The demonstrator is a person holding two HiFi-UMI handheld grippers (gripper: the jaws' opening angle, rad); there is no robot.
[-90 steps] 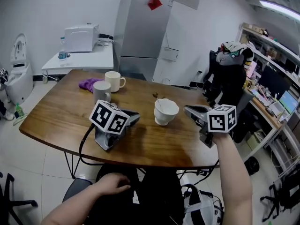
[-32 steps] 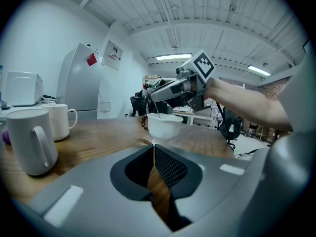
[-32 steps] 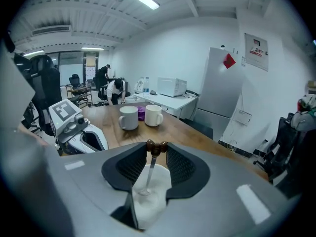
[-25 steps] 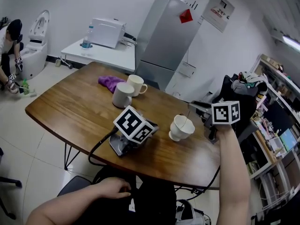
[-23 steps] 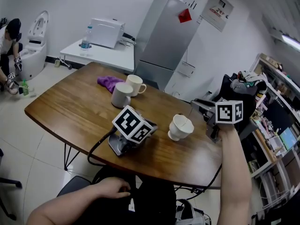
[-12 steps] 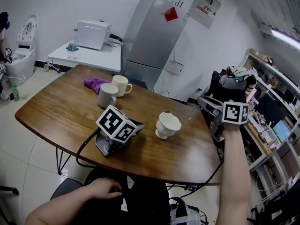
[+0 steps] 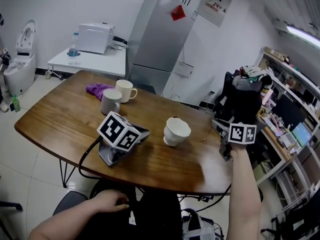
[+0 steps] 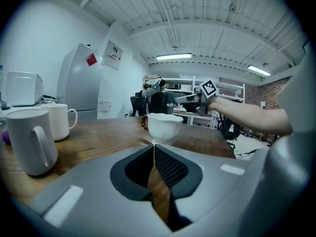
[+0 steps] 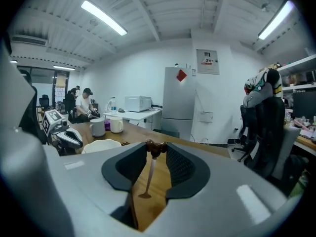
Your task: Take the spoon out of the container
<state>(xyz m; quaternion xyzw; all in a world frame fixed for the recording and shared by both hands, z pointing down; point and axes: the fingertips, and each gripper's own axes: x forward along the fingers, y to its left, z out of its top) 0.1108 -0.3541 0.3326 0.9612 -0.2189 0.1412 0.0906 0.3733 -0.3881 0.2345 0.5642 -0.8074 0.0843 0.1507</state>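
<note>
Spoon (image 9: 149, 173) in right gripper (image 9: 155, 150), outside white bowl (image 7: 176, 131)

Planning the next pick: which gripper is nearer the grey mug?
Left. The left gripper lies just before the grey mug; the right gripper is past the white bowl.

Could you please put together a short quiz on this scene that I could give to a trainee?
1. True or false: the spoon lies inside the white cup.
2. What is the right gripper shut on? A: the spoon's handle end. B: the cup's rim. C: nothing.
3. Fill in: beside the purple cloth stand ___ mugs.
Key: 1 false, the spoon hangs from the jaws, outside the cup; 2 A; 3 two.
</note>
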